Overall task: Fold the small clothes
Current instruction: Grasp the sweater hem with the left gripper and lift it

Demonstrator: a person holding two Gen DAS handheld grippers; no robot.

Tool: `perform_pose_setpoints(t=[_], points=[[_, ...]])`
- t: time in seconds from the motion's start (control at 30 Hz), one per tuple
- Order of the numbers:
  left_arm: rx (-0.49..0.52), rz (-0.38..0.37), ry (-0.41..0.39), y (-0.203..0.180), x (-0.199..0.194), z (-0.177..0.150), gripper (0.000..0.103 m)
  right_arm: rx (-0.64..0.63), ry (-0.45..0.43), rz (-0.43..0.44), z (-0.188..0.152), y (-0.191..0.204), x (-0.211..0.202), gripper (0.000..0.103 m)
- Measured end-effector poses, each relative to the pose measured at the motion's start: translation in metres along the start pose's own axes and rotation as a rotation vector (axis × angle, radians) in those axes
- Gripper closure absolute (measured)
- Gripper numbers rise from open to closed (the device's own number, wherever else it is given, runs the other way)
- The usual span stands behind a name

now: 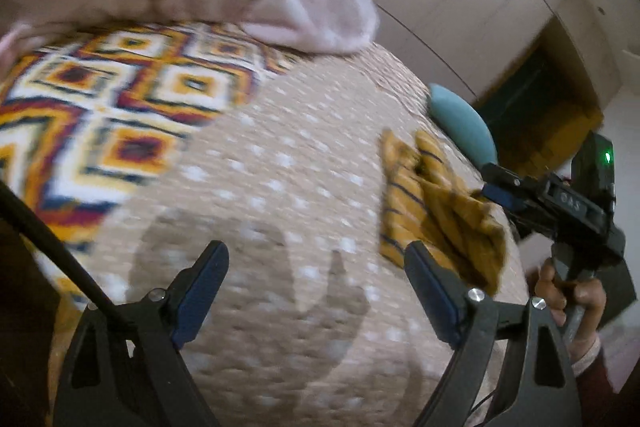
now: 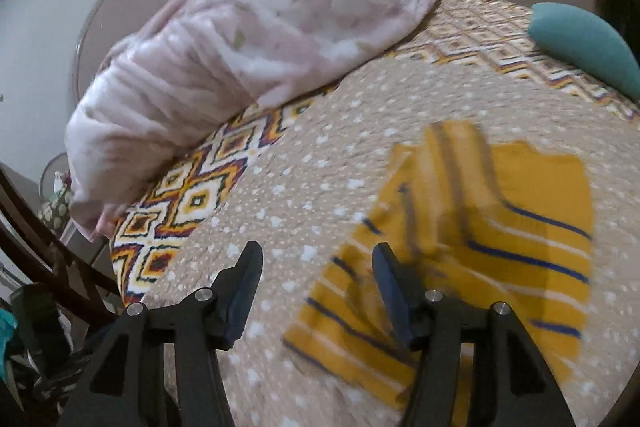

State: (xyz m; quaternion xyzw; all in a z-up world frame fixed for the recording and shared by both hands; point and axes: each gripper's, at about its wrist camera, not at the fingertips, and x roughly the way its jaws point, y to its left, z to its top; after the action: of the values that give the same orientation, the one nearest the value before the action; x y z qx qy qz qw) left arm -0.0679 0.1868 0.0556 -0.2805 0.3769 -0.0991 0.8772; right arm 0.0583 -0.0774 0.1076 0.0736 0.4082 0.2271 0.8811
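**Two grippers clear of the striped garment**

One bed point(image 2: 328, 195) under a beige dotted cover fills both views. A bundled pink blanket point(image 2: 256, 47) lies at 11 o'clock in the right wrist view; a teal cushion point(image 2: 588, 43) at 2 o'clock. The yellow striped garment point(image 2: 480, 239) lies rumpled on the cover at 4 o'clock. Left gripper point(image 1: 316, 291): fingers wide, nothing between them. Right gripper point(image 2: 318, 295): fingers parted, empty, one finger point(image 2: 394, 295) over the garment's edge; contact cannot be told.
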Motion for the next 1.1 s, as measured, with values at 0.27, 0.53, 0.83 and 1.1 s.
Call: perform_pose_setpoints(t=[0.27,0.53,0.83,1.1], points=[[0.067,-0.127,0.142,-0.080,0.056,0.013,0.015,0.180,-0.089,-0.098,-0.056,-0.085,-0.084,0.040],[0.211,-0.095,0.117,-0.166,0.107,0.030,0.013,0.275,-0.083,-0.102,-0.112,-0.129,-0.109,0.040],[0.263,0.007,0.189,-0.144,0.098,0.017,0.095,0.331,-0.112,-0.106,-0.142,-0.148,-0.125,0.040],[0.162,0.034,0.268,-0.103,0.106,-0.010,0.092,0.360,-0.082,-0.079,-0.151,-0.154,-0.111,0.040]])
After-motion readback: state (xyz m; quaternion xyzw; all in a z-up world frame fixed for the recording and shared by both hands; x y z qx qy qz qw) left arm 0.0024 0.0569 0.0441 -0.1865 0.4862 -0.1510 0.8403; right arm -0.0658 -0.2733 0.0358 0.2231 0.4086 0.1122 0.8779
